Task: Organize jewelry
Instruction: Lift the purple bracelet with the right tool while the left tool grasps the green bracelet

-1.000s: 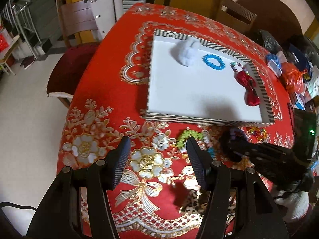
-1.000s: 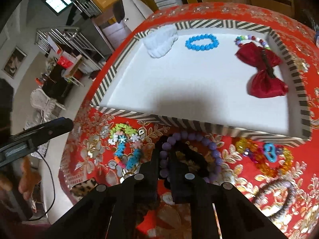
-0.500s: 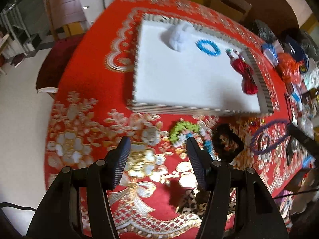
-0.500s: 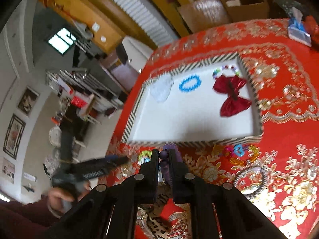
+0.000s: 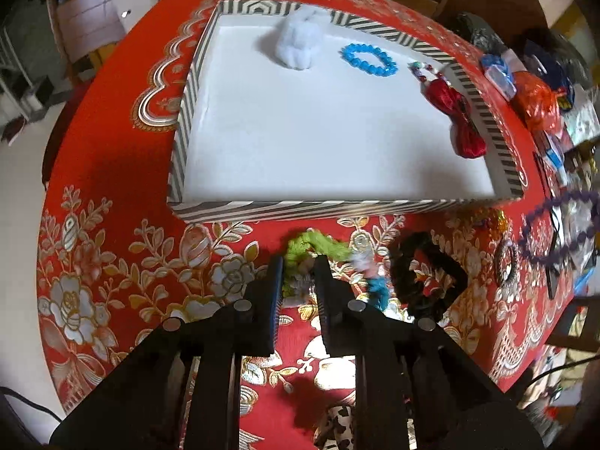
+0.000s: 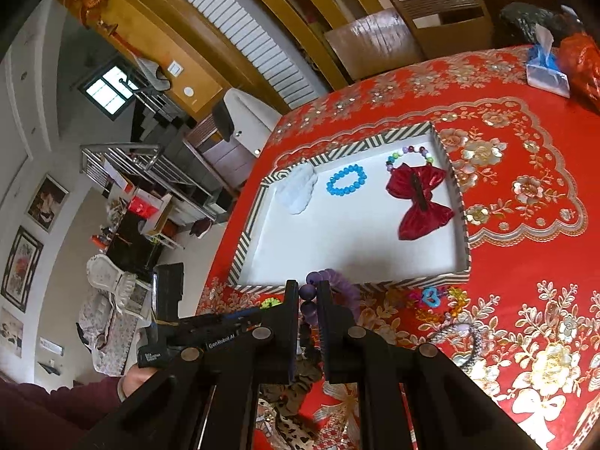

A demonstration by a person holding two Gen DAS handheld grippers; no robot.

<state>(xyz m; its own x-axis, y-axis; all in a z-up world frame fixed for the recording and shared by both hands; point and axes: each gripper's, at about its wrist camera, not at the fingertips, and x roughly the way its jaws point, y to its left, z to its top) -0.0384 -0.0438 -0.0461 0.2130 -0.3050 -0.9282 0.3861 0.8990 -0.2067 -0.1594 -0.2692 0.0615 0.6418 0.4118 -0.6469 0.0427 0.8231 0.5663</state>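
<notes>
Red-clothed table (image 5: 112, 157), striped tray (image 5: 262, 212)

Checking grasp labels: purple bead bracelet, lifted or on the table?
Lifted: the purple bead bracelet is pinched in the right tool, dangling above the red tablecloth.

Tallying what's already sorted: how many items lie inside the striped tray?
4: a white fluffy piece at the far left corner, a blue bead bracelet beside it, a multicolored bead bracelet at the far right, a red bow nearer.

Striped tray (image 5: 240, 213): one. In it: one white fluffy scrunchie (image 5: 298, 43), one blue bead bracelet (image 5: 368, 60), one multicoloured bead bracelet (image 6: 408, 152), one red velvet bow (image 6: 419, 200). Purple bead bracelets (image 6: 330, 281): one. Grippers: two.
</notes>
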